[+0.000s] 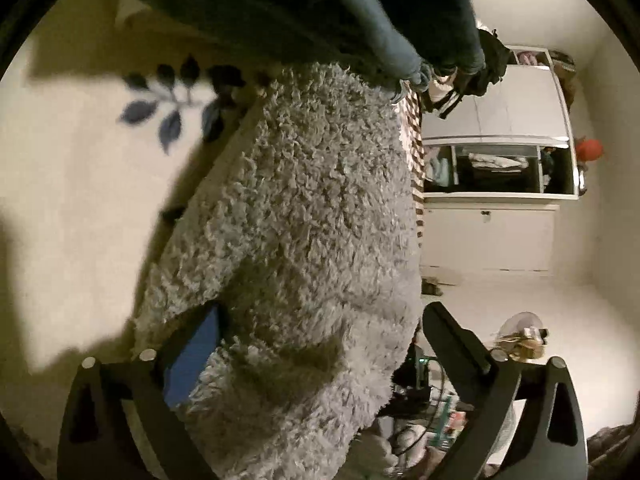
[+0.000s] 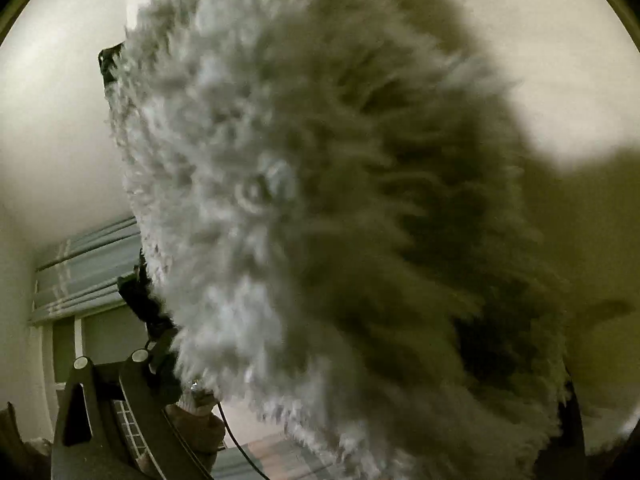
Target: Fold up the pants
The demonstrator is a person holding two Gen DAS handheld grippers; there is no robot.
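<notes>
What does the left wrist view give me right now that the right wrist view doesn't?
Only the left wrist view shows the leaf-print sheet, the dark blue garment at the top, the white cabinet and both fingers of the left gripper, jaws wide with the fluffy grey fabric between them. Only the right wrist view shows the blue blinds; one finger of the right gripper shows there, the other hidden. Both show the fluffy grey fabric close up.

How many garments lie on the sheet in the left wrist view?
2: the fluffy grey pants across the middle, and a dark blue garment at the top edge. Others may be hidden beneath.
</notes>
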